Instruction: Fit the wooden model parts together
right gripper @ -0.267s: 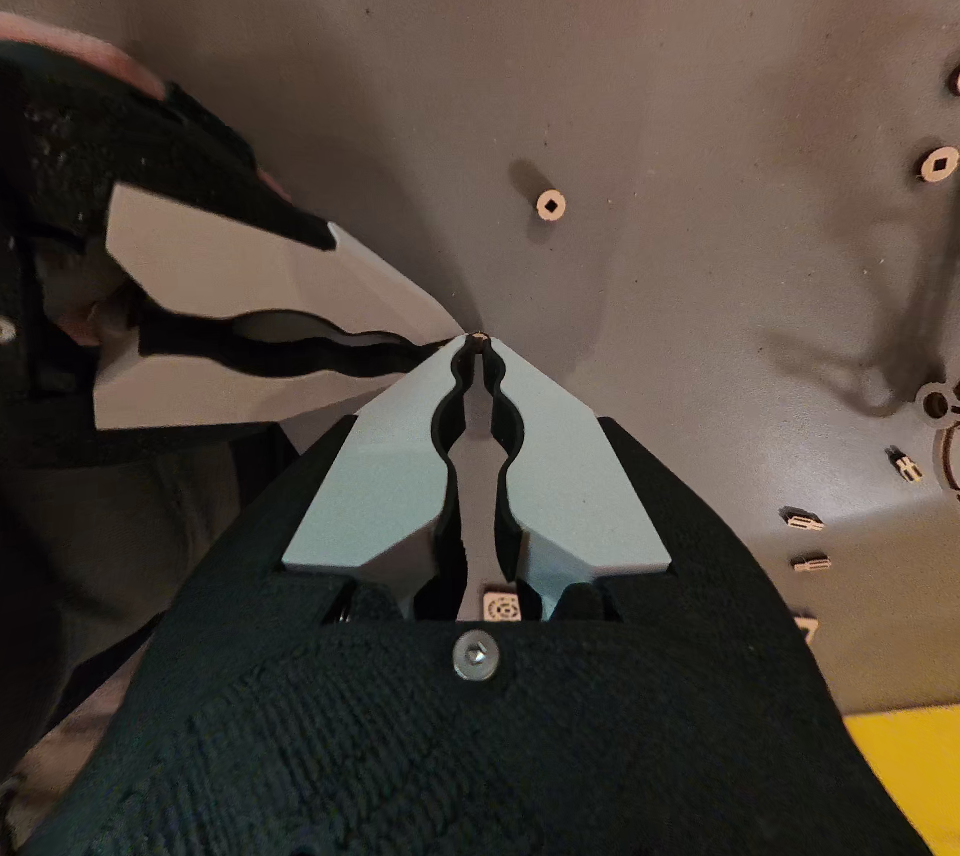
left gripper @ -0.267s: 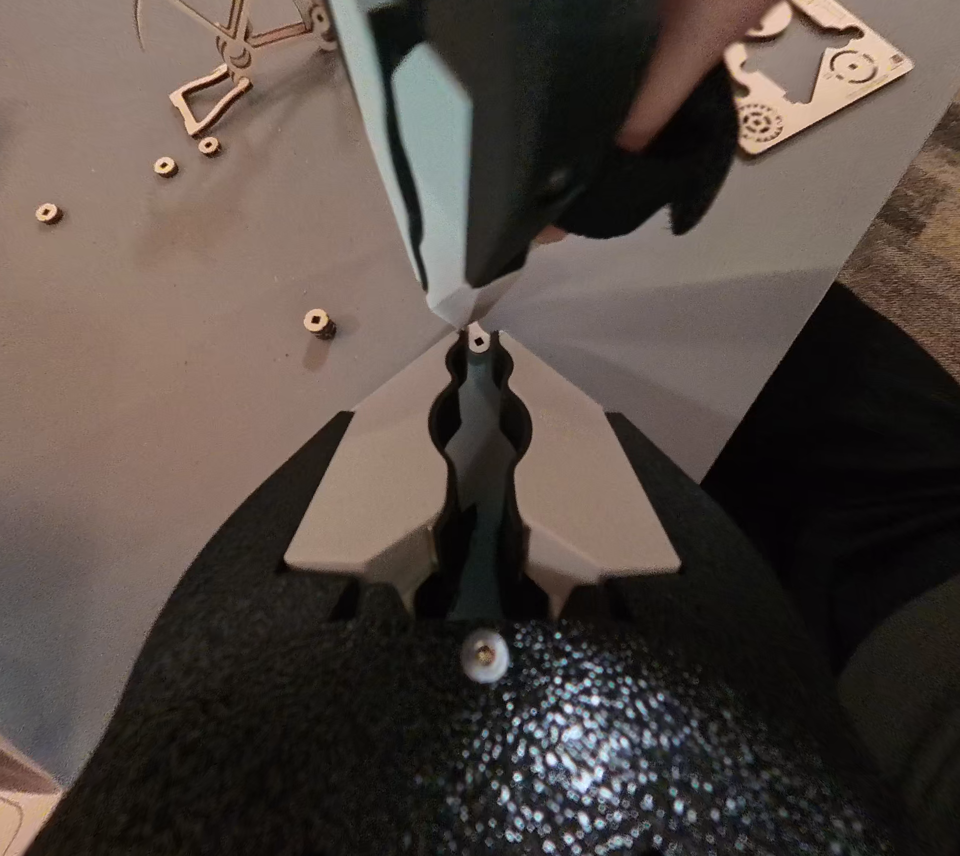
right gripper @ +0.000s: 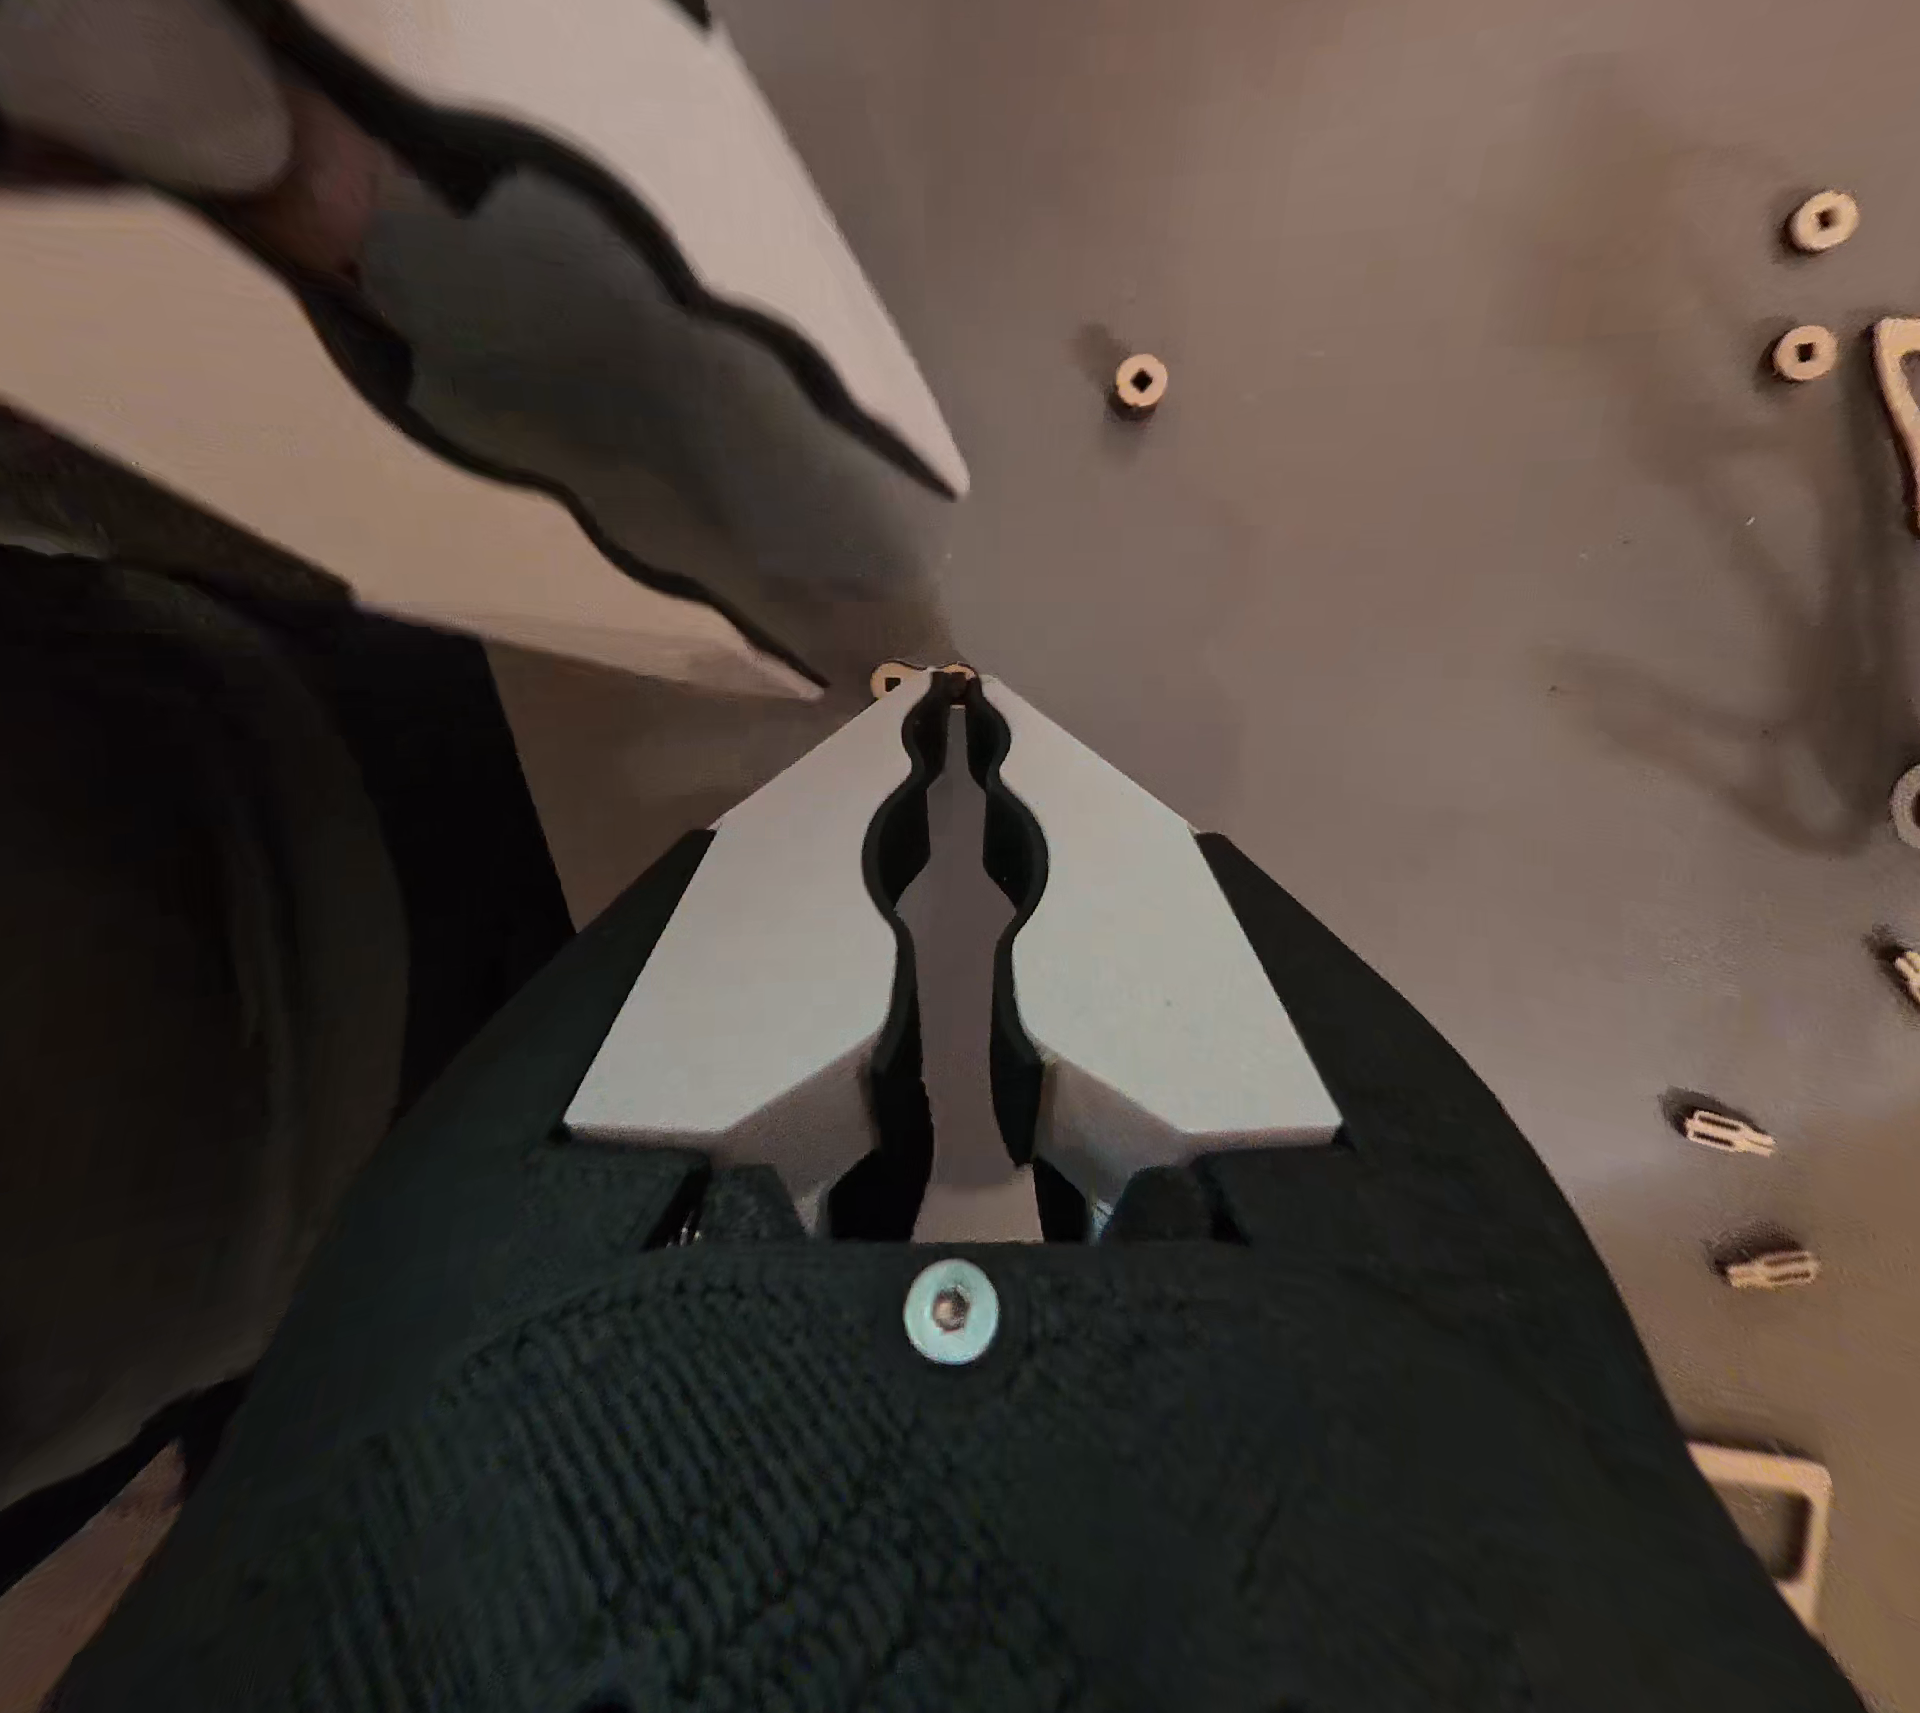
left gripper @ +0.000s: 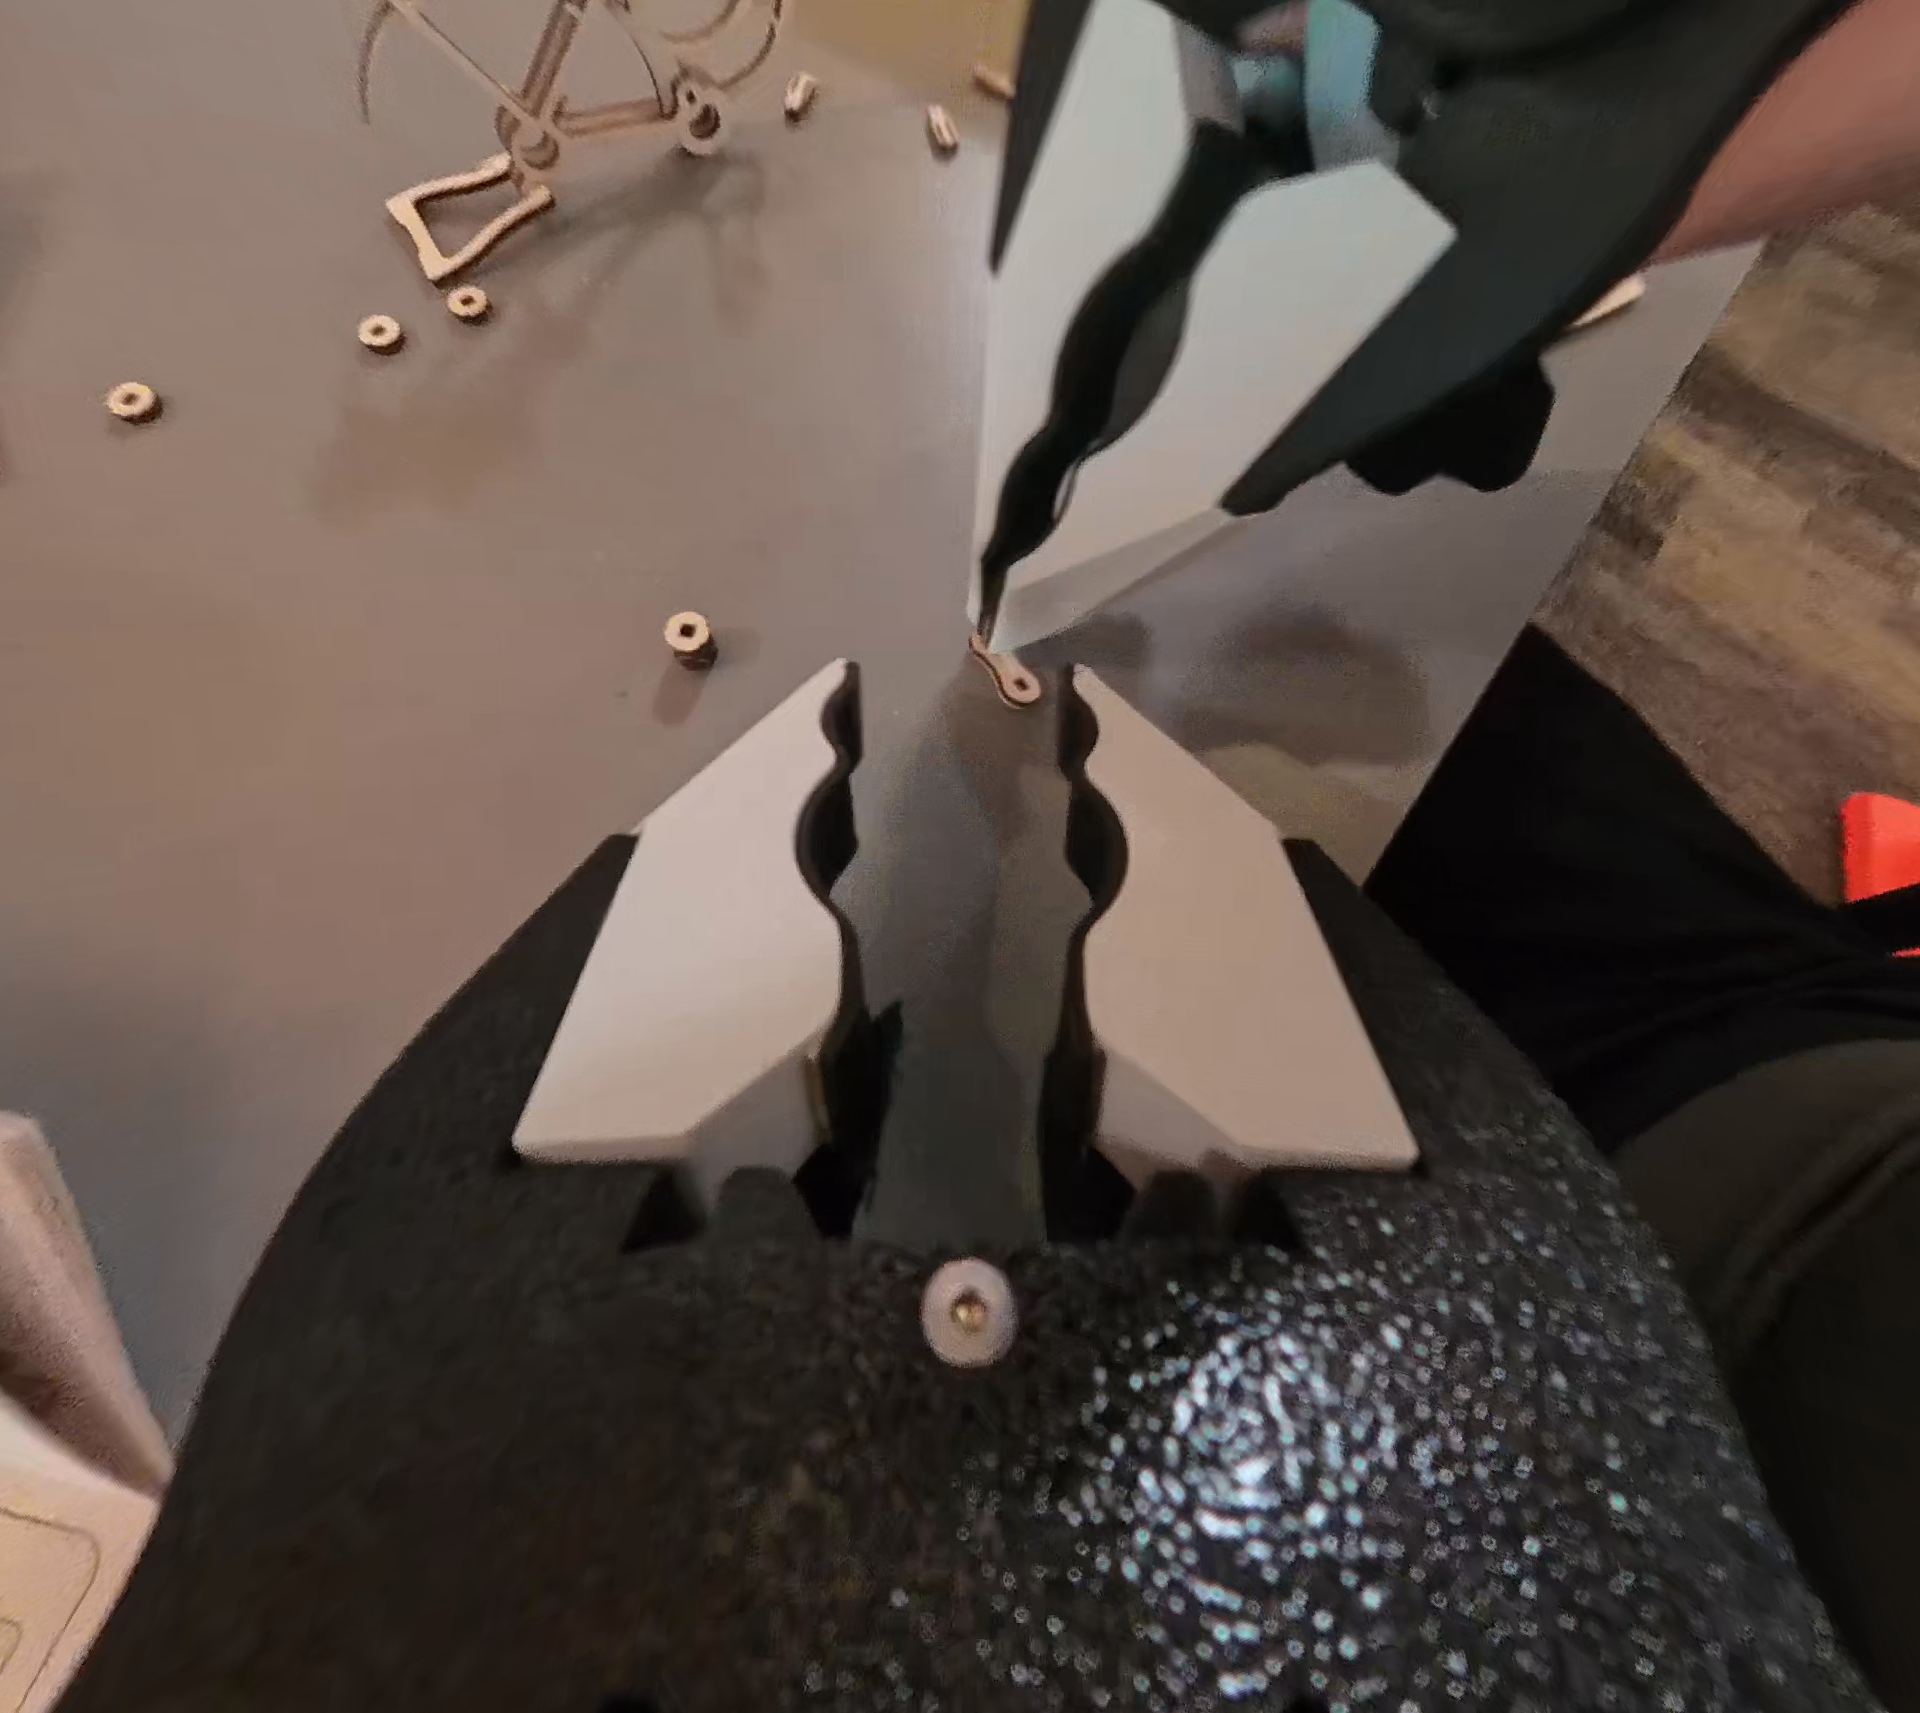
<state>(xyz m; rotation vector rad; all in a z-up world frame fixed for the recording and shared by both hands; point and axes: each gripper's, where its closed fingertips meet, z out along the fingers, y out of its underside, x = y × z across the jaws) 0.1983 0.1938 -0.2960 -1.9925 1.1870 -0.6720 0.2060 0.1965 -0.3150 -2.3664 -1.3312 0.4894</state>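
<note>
My right gripper (right gripper: 953, 681) is shut on one end of a small flat wooden link (right gripper: 891, 679) and holds it just above the grey table (right gripper: 1351, 105). In the left wrist view the right gripper (left gripper: 985, 624) comes down from the upper right, and the link (left gripper: 1013, 681) hangs from its tips. My left gripper (left gripper: 961, 687) is open and empty, with its fingers on either side of the link and apart from it. It also shows in the right wrist view (right gripper: 891, 585), at the upper left. A part-built wooden bicycle model (left gripper: 540, 53) stands at the far left.
Small wooden washers (left gripper: 689, 637) (right gripper: 1140, 383) lie loose on the table, and short pegs (right gripper: 1725, 1133) lie at the right. A wooden part sheet (right gripper: 1766, 1549) is at the lower right. The table edge (left gripper: 1507, 645) runs close on the right, with carpet and a person's dark trousers beyond it. My left and right fingertips are right by each other. The part-built wooden bicycle model (left gripper: 540, 53) is about 15 cm from both grippers' fingertips.
My left gripper was shut on the small link and has opened and let go of it. The right gripper keeps hold of the link and has tilted more upright.
</note>
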